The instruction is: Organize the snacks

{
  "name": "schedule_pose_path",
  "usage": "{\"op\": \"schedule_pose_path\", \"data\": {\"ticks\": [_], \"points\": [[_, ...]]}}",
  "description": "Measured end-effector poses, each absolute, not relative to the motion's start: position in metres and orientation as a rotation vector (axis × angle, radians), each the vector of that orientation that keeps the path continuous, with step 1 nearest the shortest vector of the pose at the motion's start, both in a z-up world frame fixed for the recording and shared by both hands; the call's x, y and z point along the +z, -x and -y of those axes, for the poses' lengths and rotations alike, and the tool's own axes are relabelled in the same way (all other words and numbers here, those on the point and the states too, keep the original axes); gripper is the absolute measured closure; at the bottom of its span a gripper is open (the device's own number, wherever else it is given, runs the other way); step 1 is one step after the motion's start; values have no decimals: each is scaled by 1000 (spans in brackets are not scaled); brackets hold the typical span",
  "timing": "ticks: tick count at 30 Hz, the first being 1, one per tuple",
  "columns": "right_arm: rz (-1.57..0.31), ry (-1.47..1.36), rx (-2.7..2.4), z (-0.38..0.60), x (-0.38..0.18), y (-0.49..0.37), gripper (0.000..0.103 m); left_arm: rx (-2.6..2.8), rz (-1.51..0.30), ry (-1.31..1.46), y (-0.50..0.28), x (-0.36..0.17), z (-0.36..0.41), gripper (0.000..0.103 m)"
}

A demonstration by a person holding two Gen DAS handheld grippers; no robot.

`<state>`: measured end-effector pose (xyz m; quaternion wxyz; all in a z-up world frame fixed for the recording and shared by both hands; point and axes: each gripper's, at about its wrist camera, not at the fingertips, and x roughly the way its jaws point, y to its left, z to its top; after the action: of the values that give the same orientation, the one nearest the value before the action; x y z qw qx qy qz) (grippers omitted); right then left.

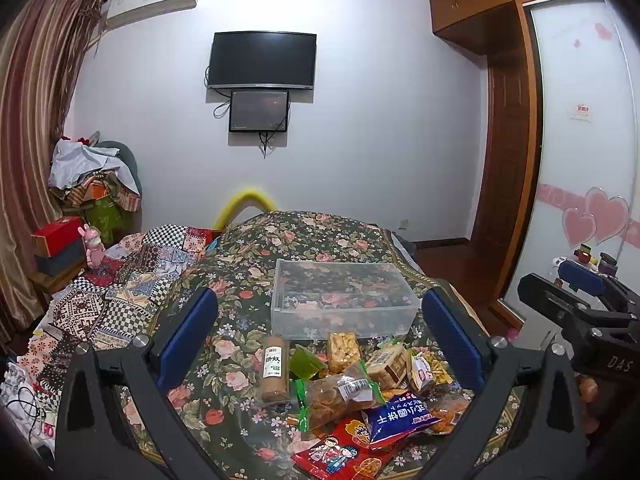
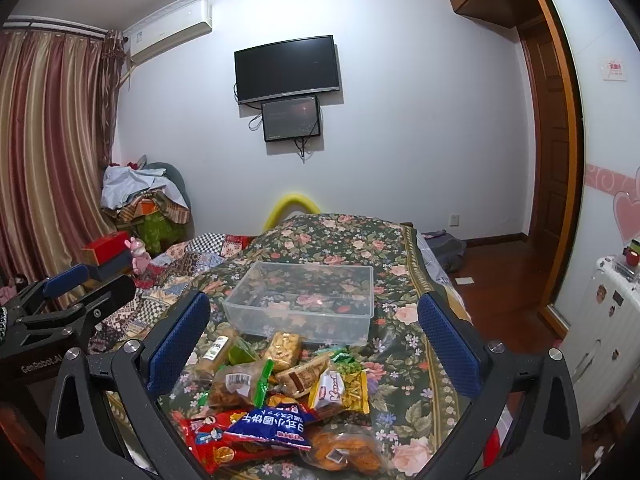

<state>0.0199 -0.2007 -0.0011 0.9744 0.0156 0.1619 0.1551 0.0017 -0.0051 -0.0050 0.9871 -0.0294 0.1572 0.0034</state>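
A clear plastic box [image 1: 344, 300] stands empty on the floral bedspread [image 1: 240, 280]; it also shows in the right wrist view [image 2: 304, 300]. In front of it lies a pile of snack packets: a brown stick pack [image 1: 275, 368], a blue bag [image 1: 400, 416], a red bag [image 1: 340, 452], a bag of pastries [image 1: 340, 396] and a yellow bag [image 2: 348, 388]. My left gripper [image 1: 320, 324] is open and empty above the pile. My right gripper [image 2: 314, 324] is open and empty too, and also shows at the right edge of the left wrist view [image 1: 580, 292].
A patchwork quilt [image 1: 120, 280] lies left of the bedspread. Red and dark boxes [image 1: 56, 240] and a clothes pile [image 1: 96, 176] stand by the curtain. A white suitcase [image 2: 608, 340] and a wardrobe door [image 1: 516, 152] are on the right.
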Motion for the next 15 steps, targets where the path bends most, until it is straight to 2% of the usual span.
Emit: {"op": "schedule_pose_path", "data": {"ticks": [15], "points": [[-319, -33, 318, 200, 0, -19, 0, 9, -313, 54, -3, -5, 7, 0]]}}
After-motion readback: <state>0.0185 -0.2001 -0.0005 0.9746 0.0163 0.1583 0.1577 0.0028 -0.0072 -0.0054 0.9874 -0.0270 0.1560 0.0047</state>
